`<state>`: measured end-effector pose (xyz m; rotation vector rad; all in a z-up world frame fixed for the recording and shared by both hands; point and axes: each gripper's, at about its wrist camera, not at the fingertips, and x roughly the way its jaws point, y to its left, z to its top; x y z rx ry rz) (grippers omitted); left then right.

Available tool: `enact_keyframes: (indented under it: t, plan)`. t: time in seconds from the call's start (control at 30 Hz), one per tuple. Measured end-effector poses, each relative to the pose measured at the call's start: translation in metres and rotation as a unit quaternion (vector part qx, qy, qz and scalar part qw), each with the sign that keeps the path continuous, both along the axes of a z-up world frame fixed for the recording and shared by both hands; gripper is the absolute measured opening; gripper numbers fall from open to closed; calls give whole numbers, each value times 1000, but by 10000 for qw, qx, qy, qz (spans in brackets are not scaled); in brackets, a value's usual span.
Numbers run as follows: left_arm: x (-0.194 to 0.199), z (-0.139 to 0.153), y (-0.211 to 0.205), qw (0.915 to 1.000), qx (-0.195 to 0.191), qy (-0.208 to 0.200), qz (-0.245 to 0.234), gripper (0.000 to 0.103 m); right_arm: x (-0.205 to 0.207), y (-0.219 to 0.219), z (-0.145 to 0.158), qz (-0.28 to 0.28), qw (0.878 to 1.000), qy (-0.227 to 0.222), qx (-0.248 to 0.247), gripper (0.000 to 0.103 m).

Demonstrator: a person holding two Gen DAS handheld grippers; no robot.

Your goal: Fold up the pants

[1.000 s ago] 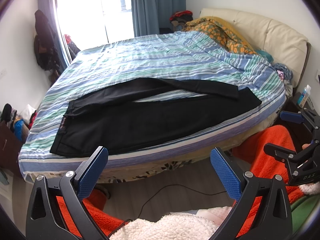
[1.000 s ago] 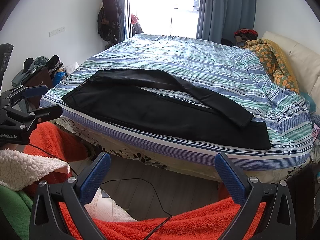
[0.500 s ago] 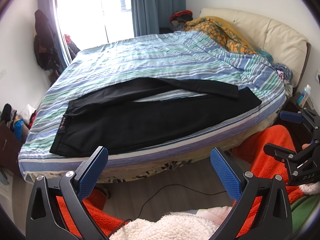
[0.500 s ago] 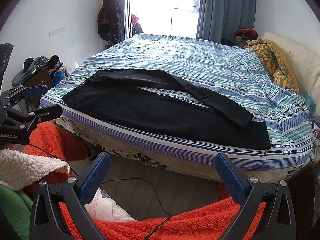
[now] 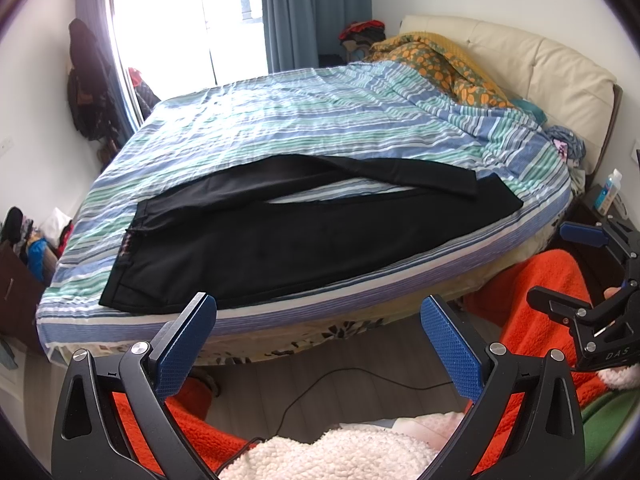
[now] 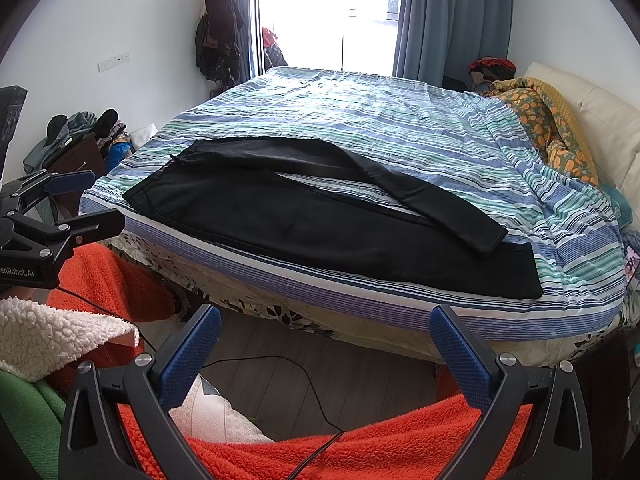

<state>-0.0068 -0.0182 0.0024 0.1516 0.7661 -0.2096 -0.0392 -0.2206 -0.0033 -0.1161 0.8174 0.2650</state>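
Black pants [image 5: 280, 240] lie flat along the near edge of the striped bed [image 5: 320, 120], waistband to the left, leg ends to the right. The far leg crosses over the near leg at the right end. The pants also show in the right wrist view [image 6: 332, 224]. My left gripper [image 5: 318, 312] is open and empty, held back from the bed above the floor. My right gripper [image 6: 324, 320] is open and empty, also short of the bed edge. Each gripper shows at the side of the other's view, the right one [image 5: 576, 272] and the left one [image 6: 80, 200].
A bunched orange patterned blanket [image 5: 440, 56] lies by the cream headboard [image 5: 540, 64]. A cable [image 6: 280, 364] runs over the wooden floor. Orange fleece [image 6: 360, 456] lies below the grippers. Clothes pile up by a dark cabinet [image 6: 76, 156] on the left.
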Motion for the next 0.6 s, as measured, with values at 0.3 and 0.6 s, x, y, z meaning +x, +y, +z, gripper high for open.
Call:
enact_keyframes:
  t: [0.3,0.6]
  plan:
    - [0,-1,0,10000,2,7,-1,102,0,1,-1,2,10000,-2,-5,103]
    - [-1,-2,0,10000,3,14,-1,102,0,1,-1,2,10000,1,-5,103]
